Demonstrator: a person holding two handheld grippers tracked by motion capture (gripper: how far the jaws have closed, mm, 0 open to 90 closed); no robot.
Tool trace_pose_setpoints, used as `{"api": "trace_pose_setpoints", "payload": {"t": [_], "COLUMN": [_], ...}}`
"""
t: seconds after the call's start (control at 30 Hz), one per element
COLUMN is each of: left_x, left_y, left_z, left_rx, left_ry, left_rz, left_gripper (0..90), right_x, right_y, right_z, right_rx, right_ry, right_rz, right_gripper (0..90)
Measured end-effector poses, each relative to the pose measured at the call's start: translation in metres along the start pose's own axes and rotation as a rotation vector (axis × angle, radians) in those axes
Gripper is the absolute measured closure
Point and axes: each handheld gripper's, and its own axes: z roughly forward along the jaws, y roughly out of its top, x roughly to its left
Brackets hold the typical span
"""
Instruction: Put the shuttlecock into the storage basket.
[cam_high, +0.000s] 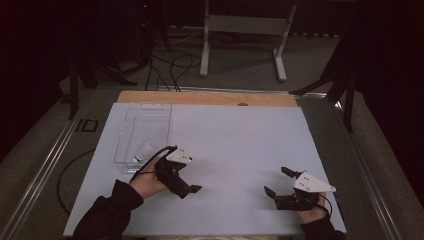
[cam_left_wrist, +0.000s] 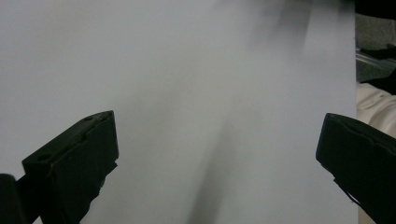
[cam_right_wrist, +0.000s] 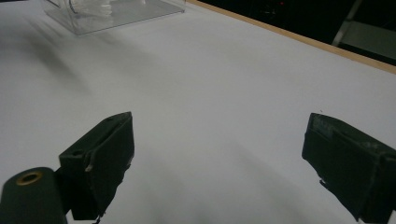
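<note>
High view shows a white worktop (cam_high: 240, 150) with a clear plastic tray (cam_high: 145, 132) near its far left corner. Inside the tray, at the near end, lies a small white tube (cam_high: 144, 151); I cannot read its label. The left gripper (cam_high: 187, 186) hovers just beside the near edge of the tray, held by the person's left hand (cam_high: 147, 182), and it points toward the middle of the worktop, away from the tube. The right gripper (cam_high: 276, 181) is near the near right corner, well apart from the tray.

Both grippers hold nothing. In the left gripper view the jaws stand wide apart over bare white surface, and in the right gripper view the jaws are also spread wide, with the tray far off at the top left.

As I judge it, the work concerns the tube in the tray, and the left gripper is the closer one. The risk is the tray wall: it is clear and hard to see, so a jaw may knock it and push the light tray across the smooth worktop. The tube lies flat and low, so the jaws may also close above it and slip off. The cable (cam_high: 150, 155) of the left gripper hangs close to the tray and could catch on its rim.
</note>
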Motion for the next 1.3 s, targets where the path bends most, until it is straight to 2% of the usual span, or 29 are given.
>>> {"api": "trace_pose_setpoints", "payload": {"t": [0.1, 0.33, 0.5, 0.83, 1.03, 1.13, 1.3], "left_x": [-0.004, -0.010, -0.012, -0.012, -0.011, -0.007, -0.003], "left_y": [-0.008, -0.030, -0.043, -0.070, -0.086, -0.093, -0.104], "left_z": [0.004, 0.007, 0.004, -0.004, -0.013, -0.017, -0.021], "left_rx": [0.009, -0.001, -0.020, -0.019, -0.084, -0.088, -0.096], "left_ry": [0.003, -0.025, -0.022, 0.018, 0.057, 0.054, 0.063], "left_rz": [0.006, -0.006, -0.033, -0.088, -0.103, -0.133, -0.154], "left_gripper": [0.0, 0.0, 0.0, 0.0, 0.0, 0.0, 0.0], "right_x": [0.000, 0.001, 0.001, 0.001, 0.001, 0.001, 0.001], "right_y": [0.000, 0.001, 0.001, 0.001, 0.001, 0.000, 0.000], "right_z": [0.000, 0.000, 0.000, 0.000, 0.001, 0.001, 0.001], "right_rx": [0.000, -0.002, 0.000, 0.001, 0.000, 0.004, 0.003], "right_ry": [-0.001, -0.002, -0.001, 0.001, 0.001, 0.002, 0.004], "right_rz": [0.000, -0.001, -0.002, -0.003, -0.004, -0.003, -0.003], "right_gripper": [9.3, 9.3, 9.3, 9.3, 9.3, 9.3, 9.3]}}
